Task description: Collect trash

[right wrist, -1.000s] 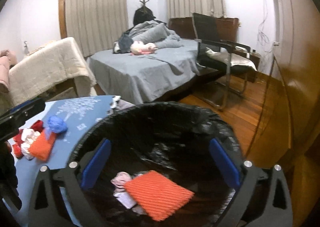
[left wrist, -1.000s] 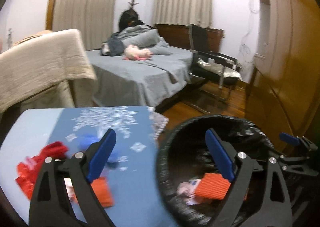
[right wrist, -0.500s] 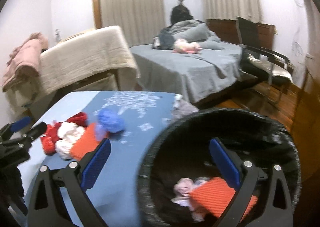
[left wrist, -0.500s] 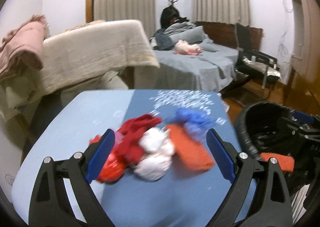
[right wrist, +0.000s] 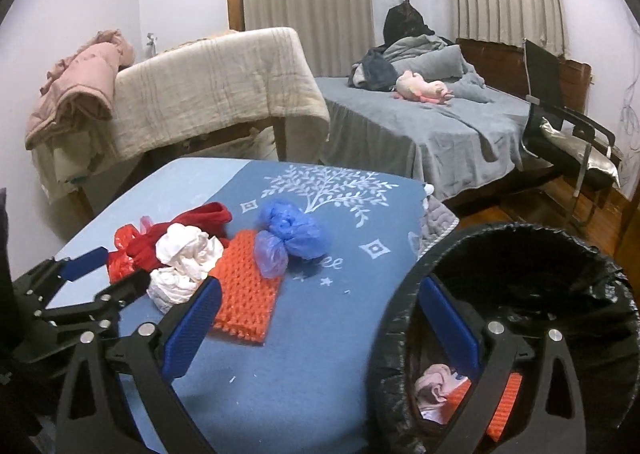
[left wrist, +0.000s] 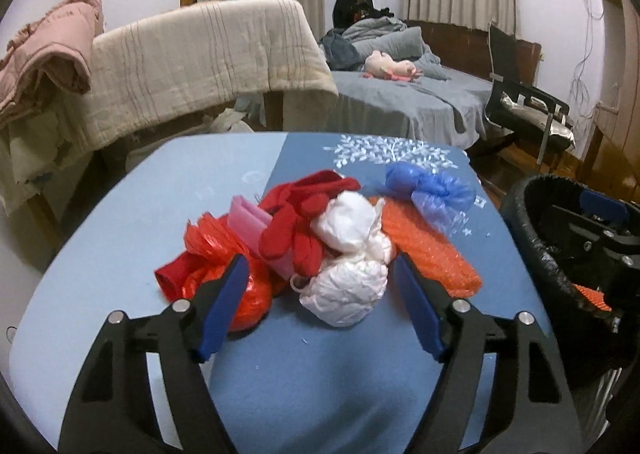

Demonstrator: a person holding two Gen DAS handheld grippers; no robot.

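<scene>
Only from right wrist: pink wad [right wrist: 434, 388] inside black-lined trash bin [right wrist: 404, 318]. Left gripper [left wrist: 316, 274] closing astride crumpled white plastic bag [left wrist: 348, 286], untouched; right gripper [right wrist: 320, 302] open, empty.

No brand, label or number is legible. The blue tablecloth [right wrist: 352, 294] carries white lettering near its tree print, only partly visible, ending in "ee".

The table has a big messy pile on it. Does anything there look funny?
Yes. Crumpled trash sits heaped on the blue table: a white bag, red bag, blue bag and orange mat. It belongs in the black bin beside it.
</scene>
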